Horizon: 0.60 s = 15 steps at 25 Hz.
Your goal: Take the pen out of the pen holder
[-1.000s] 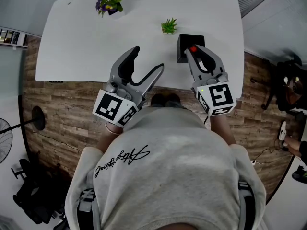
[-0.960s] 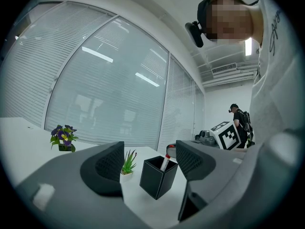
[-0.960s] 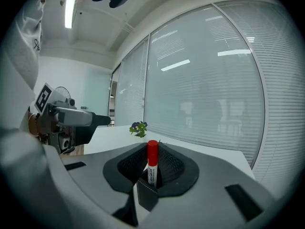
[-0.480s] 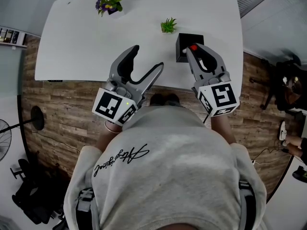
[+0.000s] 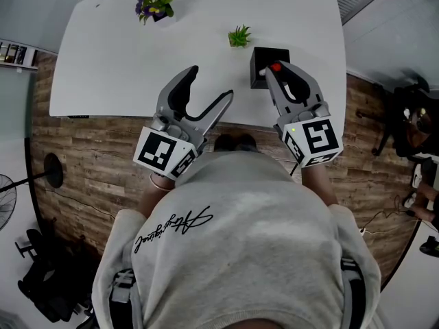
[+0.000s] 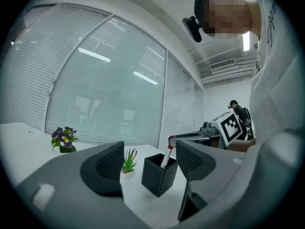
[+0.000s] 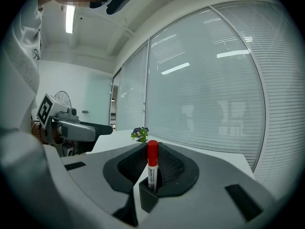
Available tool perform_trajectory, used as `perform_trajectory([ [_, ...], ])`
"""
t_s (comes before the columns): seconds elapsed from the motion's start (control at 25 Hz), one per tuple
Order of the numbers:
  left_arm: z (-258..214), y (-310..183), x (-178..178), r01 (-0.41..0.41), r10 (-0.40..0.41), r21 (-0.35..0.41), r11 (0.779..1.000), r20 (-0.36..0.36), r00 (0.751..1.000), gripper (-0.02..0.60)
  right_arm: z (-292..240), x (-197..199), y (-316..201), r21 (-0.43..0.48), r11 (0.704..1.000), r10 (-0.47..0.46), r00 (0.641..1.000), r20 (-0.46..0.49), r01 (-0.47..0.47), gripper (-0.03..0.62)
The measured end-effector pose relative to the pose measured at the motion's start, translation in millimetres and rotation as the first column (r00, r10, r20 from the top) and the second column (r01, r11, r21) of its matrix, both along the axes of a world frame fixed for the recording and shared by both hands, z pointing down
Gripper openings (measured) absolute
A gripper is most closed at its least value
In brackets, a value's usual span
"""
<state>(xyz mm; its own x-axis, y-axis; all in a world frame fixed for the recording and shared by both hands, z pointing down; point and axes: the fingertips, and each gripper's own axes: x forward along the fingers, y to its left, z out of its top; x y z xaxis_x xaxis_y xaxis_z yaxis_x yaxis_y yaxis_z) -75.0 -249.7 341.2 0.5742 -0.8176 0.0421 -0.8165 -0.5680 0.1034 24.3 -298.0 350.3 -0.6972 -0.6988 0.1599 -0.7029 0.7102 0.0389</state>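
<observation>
Head view: the pen holder (image 5: 261, 62) stands near the front edge of the white table (image 5: 123, 60), and the pen (image 5: 276, 68) stands in it, red cap up. The right gripper (image 5: 278, 72) reaches in level from the person's side, its tips at the cap. The left gripper (image 5: 211, 84) hangs well apart to the left, jaws wide and empty. Left gripper view: pen (image 6: 167, 156) leans slightly in the holder (image 6: 156, 179), long axis close to vertical, right jaws at its top. Right gripper view: the pen (image 7: 152, 166) sits dead centre, both pads closed on its upper barrel. Judgement: withdrawal calls for a straight lift along the pen's axis by the right hand.
</observation>
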Motion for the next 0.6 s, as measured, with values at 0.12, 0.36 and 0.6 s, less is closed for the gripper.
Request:
perform_trajectory([
  [0.12,-1.0,0.5,-0.4,0.005,-0.005,-0.002,1.0,-0.009,1.0,0.325,-2.8,-0.2,0.3,0.005,1.0,0.001,1.0,0.004,-0.002,0.063],
  [0.36,-2.4,0.5,-1.0,0.007,-0.007,0.002,1.0,-0.012,1.0,0.325,-9.6,-0.6,1.8,0.016,1.0,-0.003,1.0,0.008,0.002,0.063],
  [0.6,-2.4,0.0,-0.5,0.004,-0.004,0.002,1.0,-0.011,1.0,0.325,-15.1,-0.1,1.6,0.023,1.0,-0.003,1.0,0.018,0.002,0.063],
])
